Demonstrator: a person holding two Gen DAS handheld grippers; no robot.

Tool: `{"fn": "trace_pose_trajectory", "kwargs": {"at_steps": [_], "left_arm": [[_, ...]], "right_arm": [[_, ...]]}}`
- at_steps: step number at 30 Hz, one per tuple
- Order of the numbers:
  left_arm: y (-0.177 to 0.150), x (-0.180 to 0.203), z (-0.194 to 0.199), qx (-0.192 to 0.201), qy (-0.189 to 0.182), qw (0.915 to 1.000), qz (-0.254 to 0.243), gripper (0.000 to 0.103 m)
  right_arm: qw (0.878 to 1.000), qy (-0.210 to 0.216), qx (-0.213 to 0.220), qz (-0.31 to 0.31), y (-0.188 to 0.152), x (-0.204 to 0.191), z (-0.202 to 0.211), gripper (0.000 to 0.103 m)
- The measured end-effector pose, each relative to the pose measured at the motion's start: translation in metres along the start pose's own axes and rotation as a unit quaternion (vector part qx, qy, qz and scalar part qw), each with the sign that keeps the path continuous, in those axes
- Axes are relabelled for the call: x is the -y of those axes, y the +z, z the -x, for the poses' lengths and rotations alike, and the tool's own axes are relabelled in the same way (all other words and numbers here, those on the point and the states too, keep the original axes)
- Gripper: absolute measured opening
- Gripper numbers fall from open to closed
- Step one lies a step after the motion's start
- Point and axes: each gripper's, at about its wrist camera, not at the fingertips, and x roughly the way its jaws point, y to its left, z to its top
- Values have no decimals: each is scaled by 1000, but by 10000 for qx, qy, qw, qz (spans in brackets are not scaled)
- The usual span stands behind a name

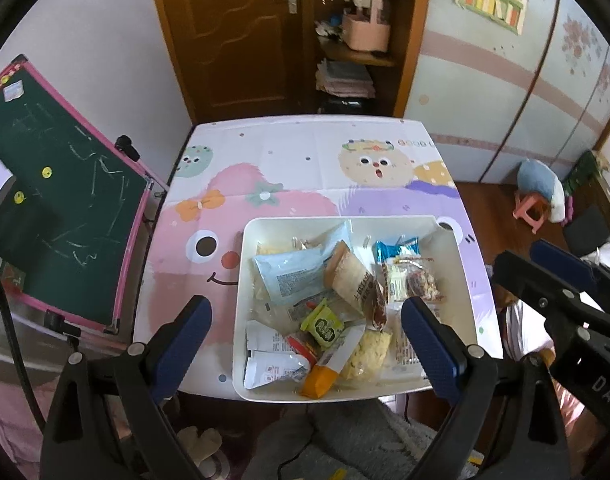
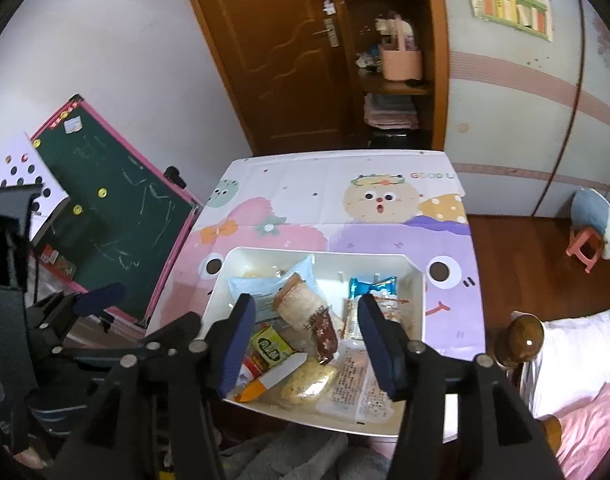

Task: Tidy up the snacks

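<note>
**Both grippers empty above the snack bin**

While I hold both grippers over the white rectangular plastic bin (image 1: pixel 241 280), nothing is clamped in either one. My left gripper (image 1: pixel 305 344) stands wide apart, one blue pad outside the bin's left wall and the other above its right half. My right gripper (image 2: pixel 305 344) is also apart, with no packet between the pads; it hangs over the bin's near half.

Every snack I can see lies inside the bin, which sits on the near part of the cartoon-printed tablecloth (image 1: pixel 289 160). A pale blue printed pouch (image 1: pixel 289 276) lies toward the bin's far left, a brown-and-cream paper-wrapped pastry (image 1: pixel 353 276) slants across the middle, a small green square sachet (image 1: pixel 323 324) sits just below it, and an orange-and-white stick packet (image 1: pixel 329 372) points at the near wall. A shiny blue foil packet (image 2: pixel 371 288) rests at the far right.

I judge the sorting nearly done, so the risks are small ones. The bin's near wall sits close to the table edge; a nudge from a lowered finger could tip it off. The packets overlap loosely, so a grab at one could drag out a neighbour.
</note>
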Motion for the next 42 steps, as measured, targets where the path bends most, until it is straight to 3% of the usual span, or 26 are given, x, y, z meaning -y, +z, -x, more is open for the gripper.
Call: {"fn": "trace_pose_trajectory", "kwargs": {"at_steps": [5, 25, 42], "left_arm": [[6, -9, 3, 61, -66, 9998, 183, 95], [30, -20, -4, -19, -264, 9996, -128, 95], [29, -23, -7, -114, -315, 9994, -95, 95]], "right_arm": [[9999, -86, 3, -117, 3, 5, 4, 56], [9979, -448, -337, -320, 15, -9, -13, 56], [9968, -442, -554, -371, 15, -10, -27, 56]]}}
